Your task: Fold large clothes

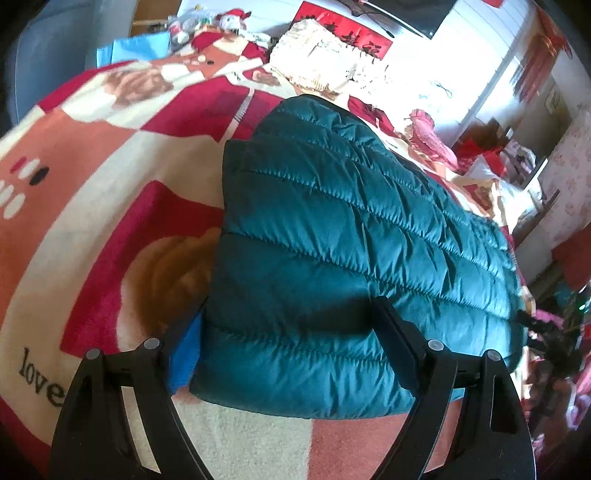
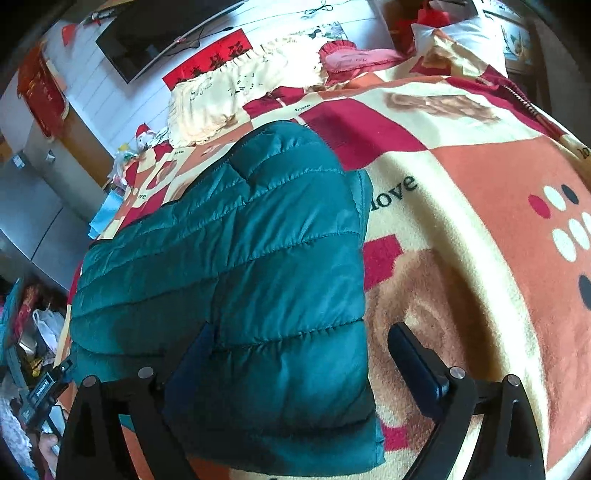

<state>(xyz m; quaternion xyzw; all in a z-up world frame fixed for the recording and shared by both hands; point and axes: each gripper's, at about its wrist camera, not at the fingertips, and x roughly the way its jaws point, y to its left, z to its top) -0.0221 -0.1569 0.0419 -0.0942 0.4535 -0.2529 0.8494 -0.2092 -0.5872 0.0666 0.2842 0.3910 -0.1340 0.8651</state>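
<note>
A teal quilted down jacket (image 1: 332,229) lies folded on a bed blanket, long side running away from me. In the left wrist view my left gripper (image 1: 288,332) stands open over its near left corner: one finger (image 1: 181,350) beside the jacket's edge, the other resting on the fabric. In the right wrist view the same jacket (image 2: 240,258) shows its near right corner. My right gripper (image 2: 299,350) is open, its left finger on the jacket and its right finger (image 2: 413,362) on the blanket, clear of the jacket's edge. Neither gripper pinches any cloth.
The plush blanket (image 1: 92,206) has red, cream and orange checks, bear pictures and the word "love". Cream and pink pillows (image 2: 240,88) lie at the head of the bed. A wall television (image 2: 155,33) hangs beyond. Clutter and bags (image 2: 40,325) fill the floor at the bedside.
</note>
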